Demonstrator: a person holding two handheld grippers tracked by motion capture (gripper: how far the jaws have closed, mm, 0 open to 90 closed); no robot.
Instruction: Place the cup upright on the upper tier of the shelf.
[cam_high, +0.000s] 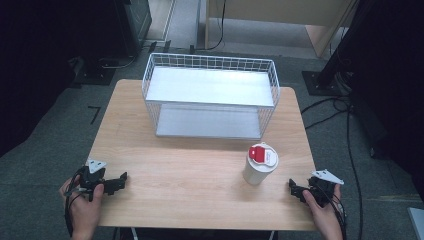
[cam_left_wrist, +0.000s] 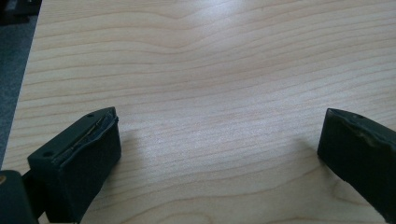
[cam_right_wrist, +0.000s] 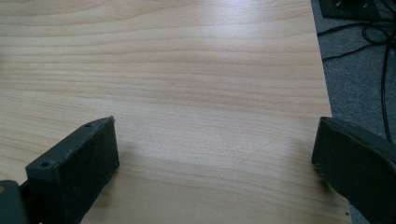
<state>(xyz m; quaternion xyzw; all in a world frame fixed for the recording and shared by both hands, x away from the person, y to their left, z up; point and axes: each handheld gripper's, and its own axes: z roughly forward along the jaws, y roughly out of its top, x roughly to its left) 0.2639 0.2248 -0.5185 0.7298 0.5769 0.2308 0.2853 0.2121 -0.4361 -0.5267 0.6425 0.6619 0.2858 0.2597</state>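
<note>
A white cup with a red and white lid (cam_high: 260, 163) stands upright on the wooden table (cam_high: 200, 170), right of centre. Behind it sits a white wire basket rack (cam_high: 210, 95) with two shelves. My left gripper (cam_high: 116, 183) rests near the table's front left corner, held by a hand. Its jaws stand wide apart over bare wood (cam_left_wrist: 219, 135) with nothing between them. My right gripper (cam_high: 296, 190) lies at the front right corner, a short way right of the cup. Its jaws are also wide open above bare wood (cam_right_wrist: 215, 140).
The table's right edge (cam_right_wrist: 327, 93) runs close beside my right gripper, with grey carpet and black cables (cam_right_wrist: 373, 42) beyond it. Dark stands and cables (cam_high: 335, 100) lie on the floor around the table. A wooden cabinet (cam_high: 280, 15) stands at the back.
</note>
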